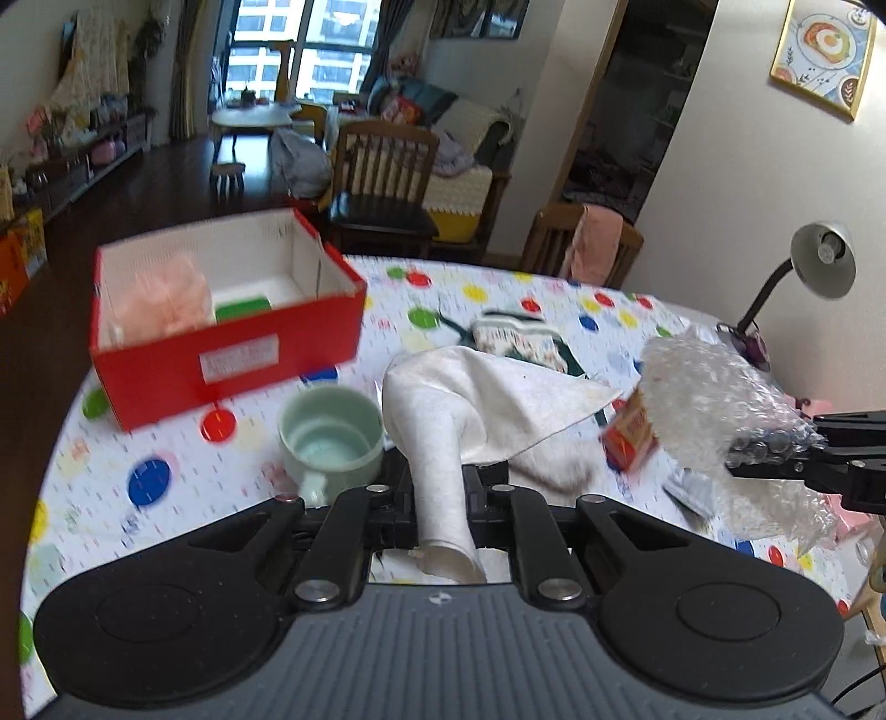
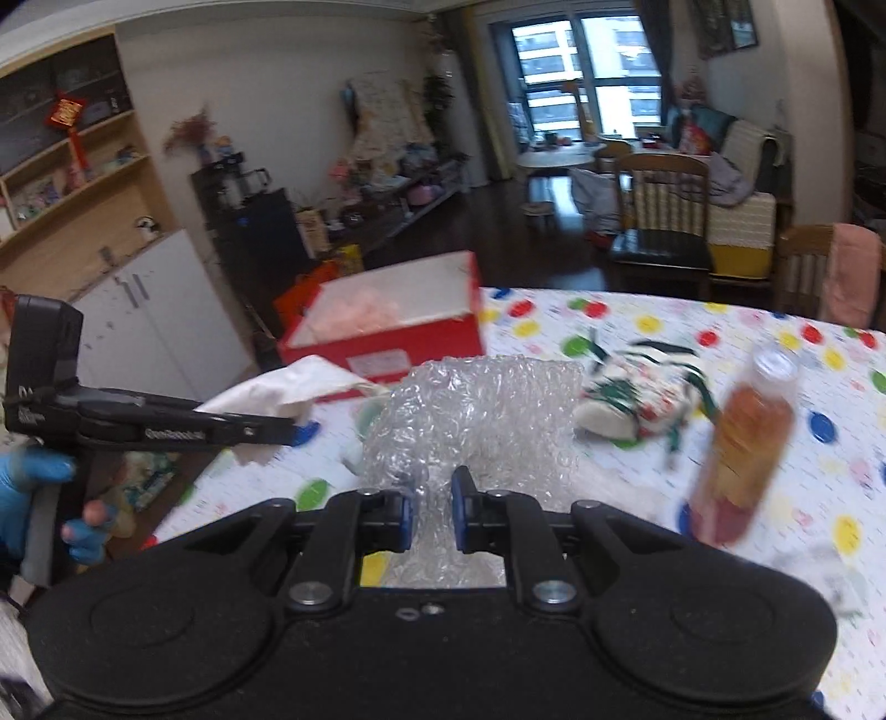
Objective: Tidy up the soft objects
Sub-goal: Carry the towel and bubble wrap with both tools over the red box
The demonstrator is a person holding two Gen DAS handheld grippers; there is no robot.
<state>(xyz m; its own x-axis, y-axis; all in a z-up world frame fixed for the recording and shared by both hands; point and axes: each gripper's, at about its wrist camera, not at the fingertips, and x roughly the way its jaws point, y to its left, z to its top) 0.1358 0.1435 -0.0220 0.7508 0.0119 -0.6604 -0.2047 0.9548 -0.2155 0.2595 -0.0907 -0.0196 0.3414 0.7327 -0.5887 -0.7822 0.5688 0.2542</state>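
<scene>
Holding both soft bits up so we can drop them in the red box [image 1: 221, 354] (upper left): left gripper [image 1: 443, 515] clamps the white cloth [image 1: 487, 410], right gripper [image 2: 426, 515] pinches the bubble wrap [image 2: 476, 410].

I am in a home, an open living and dining room. My worktop [image 1: 166, 498] wears a cloth of coloured dots, with wooden chairs [image 1: 382, 177] beyond it. At the top of the frame a tall window [image 1: 304, 50] shows apartment blocks outside, and a sofa [image 1: 465, 144] with cushions stands to its right. A framed food print [image 1: 822, 55] hangs upper right, above a desk lamp [image 1: 819, 260]. In my right view, open shelves [image 2: 72, 183] with ornaments fill the upper left, over white cupboards [image 2: 149, 315].
</scene>
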